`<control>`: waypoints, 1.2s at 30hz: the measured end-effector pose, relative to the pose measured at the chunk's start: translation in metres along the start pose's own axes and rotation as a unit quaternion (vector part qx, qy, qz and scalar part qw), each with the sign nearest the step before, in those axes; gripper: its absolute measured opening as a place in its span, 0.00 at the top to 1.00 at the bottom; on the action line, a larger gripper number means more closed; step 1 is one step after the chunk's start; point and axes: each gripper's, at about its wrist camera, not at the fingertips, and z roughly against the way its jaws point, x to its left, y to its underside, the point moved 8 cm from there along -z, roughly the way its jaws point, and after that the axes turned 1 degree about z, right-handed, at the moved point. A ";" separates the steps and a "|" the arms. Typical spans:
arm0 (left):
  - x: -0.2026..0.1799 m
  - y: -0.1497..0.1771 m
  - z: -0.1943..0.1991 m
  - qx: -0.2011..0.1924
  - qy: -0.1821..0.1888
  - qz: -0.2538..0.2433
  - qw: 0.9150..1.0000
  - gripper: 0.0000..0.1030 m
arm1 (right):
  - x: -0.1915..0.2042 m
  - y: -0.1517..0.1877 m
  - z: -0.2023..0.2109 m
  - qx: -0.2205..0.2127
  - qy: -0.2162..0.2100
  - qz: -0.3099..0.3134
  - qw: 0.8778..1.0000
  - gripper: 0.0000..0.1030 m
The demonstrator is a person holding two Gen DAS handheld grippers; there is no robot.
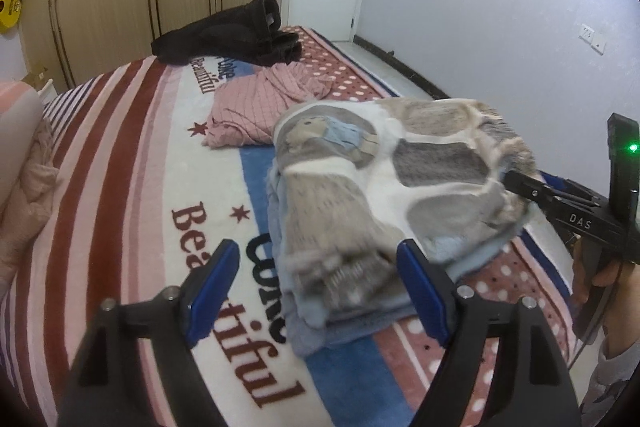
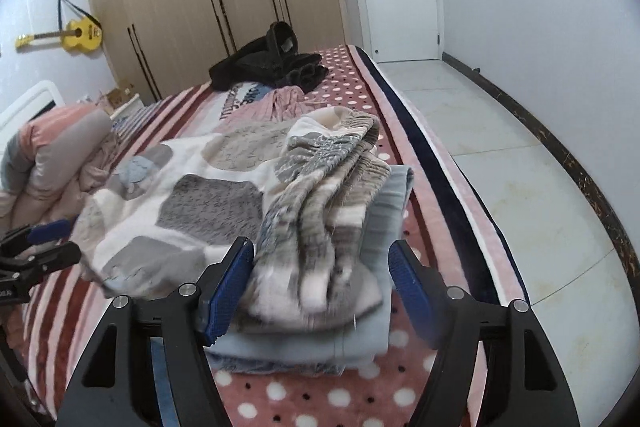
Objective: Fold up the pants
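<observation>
The folded grey, beige and white patterned pants (image 1: 400, 179) lie on a folded light blue garment (image 1: 344, 323) on the bed. My left gripper (image 1: 324, 291) is open, its blue pads on either side of the near end of the stack. My right gripper (image 2: 320, 291) is open, its jaws astride the ribbed waistband end of the pants (image 2: 320, 211). The right gripper also shows in the left wrist view (image 1: 516, 183), its tips at the pants' right edge. The left gripper shows at the left edge of the right wrist view (image 2: 48, 243).
The bed is covered by a striped and dotted blanket (image 1: 132, 187) with lettering. A pink checked garment (image 1: 260, 107) and a black garment (image 1: 232, 35) lie farther back. Pink bedding (image 2: 52, 163) lies at the left. Wardrobe, door and tiled floor (image 2: 520, 187) surround the bed.
</observation>
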 end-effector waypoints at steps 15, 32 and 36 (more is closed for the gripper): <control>0.009 0.060 0.123 -0.122 -0.034 0.025 0.992 0.04 | 0.060 0.041 0.116 -0.077 -0.032 0.047 0.995 0.19; 0.032 0.171 0.225 -0.262 -0.125 0.018 0.957 0.01 | 0.129 0.138 0.206 -0.217 -0.033 0.120 0.968 0.01; 0.032 0.178 0.229 -0.267 -0.128 0.018 0.955 0.01 | 0.140 0.142 0.216 -0.230 -0.042 0.122 0.965 0.01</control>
